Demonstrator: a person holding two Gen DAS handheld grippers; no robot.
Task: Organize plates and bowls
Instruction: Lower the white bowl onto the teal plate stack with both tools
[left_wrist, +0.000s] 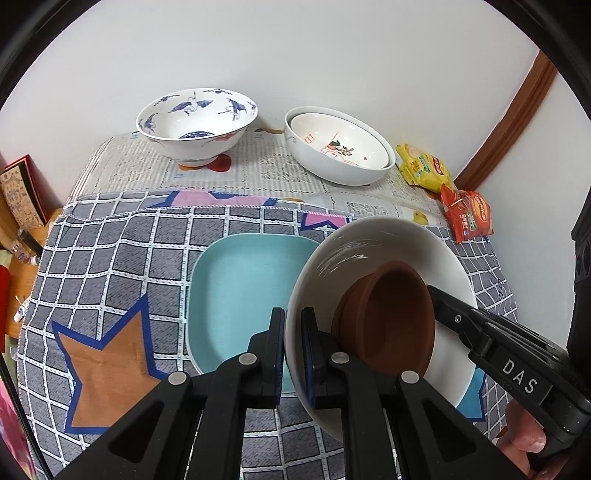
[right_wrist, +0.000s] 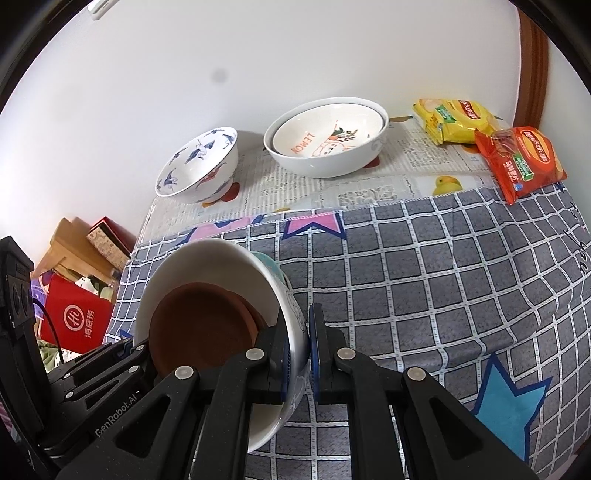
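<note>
A white bowl (left_wrist: 399, 240) with a small brown dish (left_wrist: 388, 314) inside it is held tilted above the table. My left gripper (left_wrist: 293, 332) is shut on its left rim. My right gripper (right_wrist: 297, 343) is shut on the opposite rim of the white bowl (right_wrist: 207, 258); the brown dish (right_wrist: 203, 325) lies inside. A teal square plate (left_wrist: 240, 291) lies flat on the checked cloth just left of the bowl. A blue-patterned bowl (left_wrist: 195, 122) stands at the back left. Two nested white bowls (left_wrist: 340, 147) stand at the back right.
Yellow (left_wrist: 424, 170) and orange (left_wrist: 469, 214) snack packets lie at the table's back right edge. A wall runs behind the table. Boxes and a red bag (right_wrist: 77, 321) stand on the floor past the left edge. The checked cloth (right_wrist: 424, 295) covers the front.
</note>
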